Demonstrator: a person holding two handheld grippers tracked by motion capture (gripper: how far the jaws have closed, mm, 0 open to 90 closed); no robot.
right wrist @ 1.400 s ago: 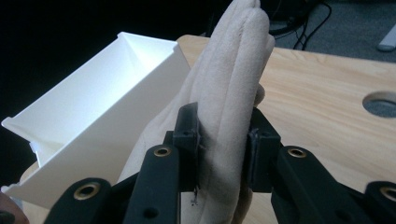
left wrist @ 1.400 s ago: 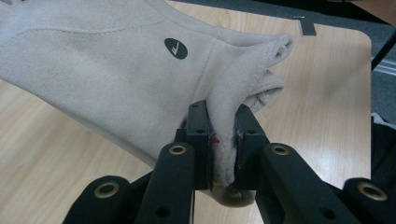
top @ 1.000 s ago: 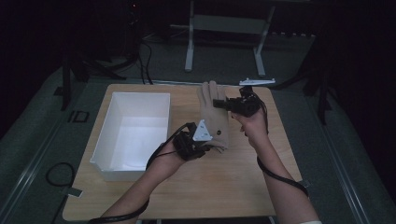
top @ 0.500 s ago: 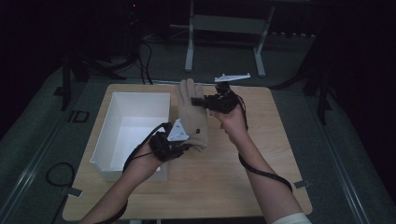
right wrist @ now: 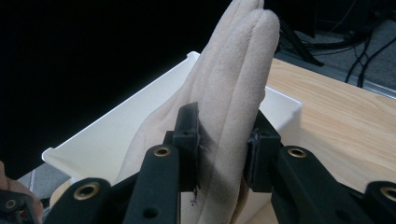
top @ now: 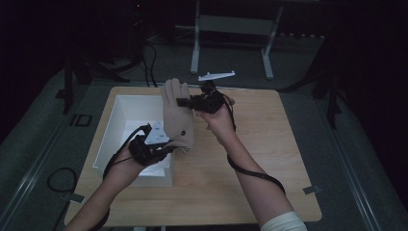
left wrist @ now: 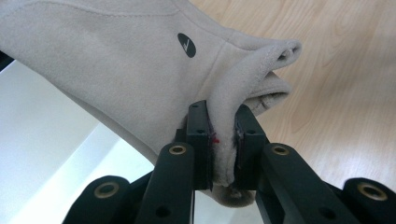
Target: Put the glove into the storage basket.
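A beige fleece glove with a small dark round logo hangs stretched in the air between both grippers, above the right wall of a white box. My left gripper is shut on the glove's cuff edge, near the box's front right corner. My right gripper is shut on the glove's finger end, higher and farther back. The glove's fingers point up and away over the box.
The box stands on the left half of a light wooden table. A metal stand's legs and cables lie on the dark floor behind the table. The table's right half is bare wood.
Both grippers have carried the glove leftward from the table's middle to over the box's right side. The left hand has dropped nearer the box's front corner.
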